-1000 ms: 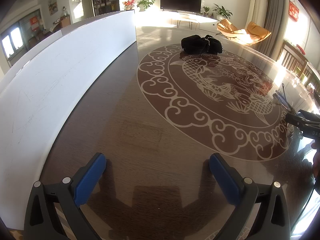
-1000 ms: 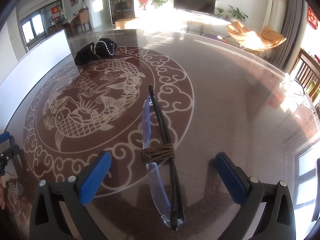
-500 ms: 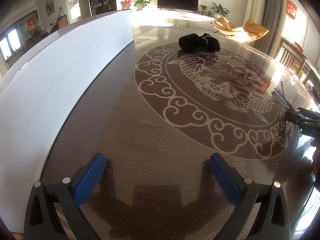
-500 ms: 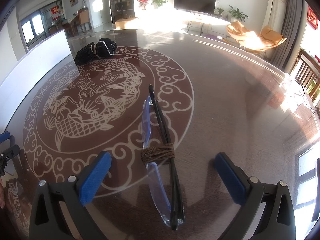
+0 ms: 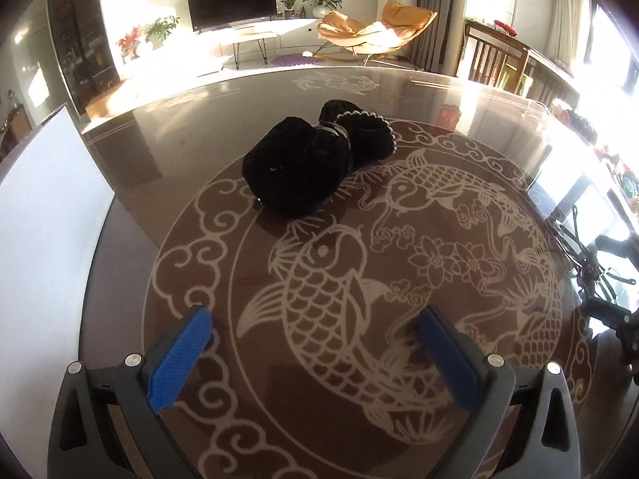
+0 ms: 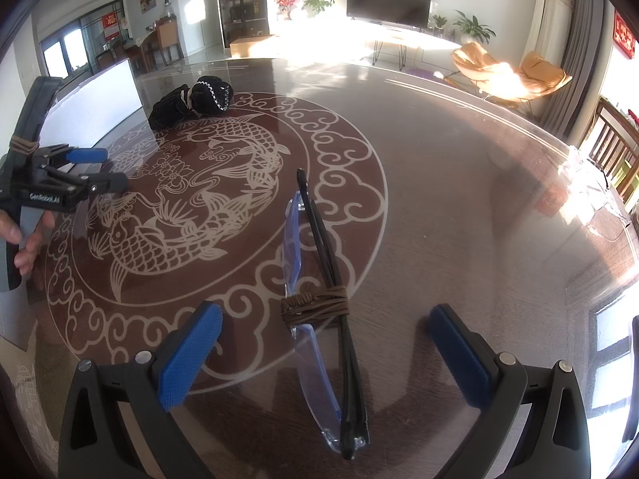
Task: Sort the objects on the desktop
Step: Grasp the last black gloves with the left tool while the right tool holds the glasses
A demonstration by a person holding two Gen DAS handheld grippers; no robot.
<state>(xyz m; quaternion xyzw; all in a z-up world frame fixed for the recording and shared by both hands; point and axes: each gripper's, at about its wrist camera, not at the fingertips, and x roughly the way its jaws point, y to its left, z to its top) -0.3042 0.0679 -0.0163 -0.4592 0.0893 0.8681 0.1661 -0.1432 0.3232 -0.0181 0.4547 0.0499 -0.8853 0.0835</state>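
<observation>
At the far left a white board (image 5: 48, 239) stands on the table (image 5: 167, 151). The left tool (image 5: 315, 355), released and empty, has swung round and now faces the black pouch (image 5: 303, 171), which lies straight ahead, well apart. The right tool (image 6: 323, 355), also released, straddles the folded glasses (image 6: 319, 299), whose long axis runs away between its fingers, unchanged.
</observation>
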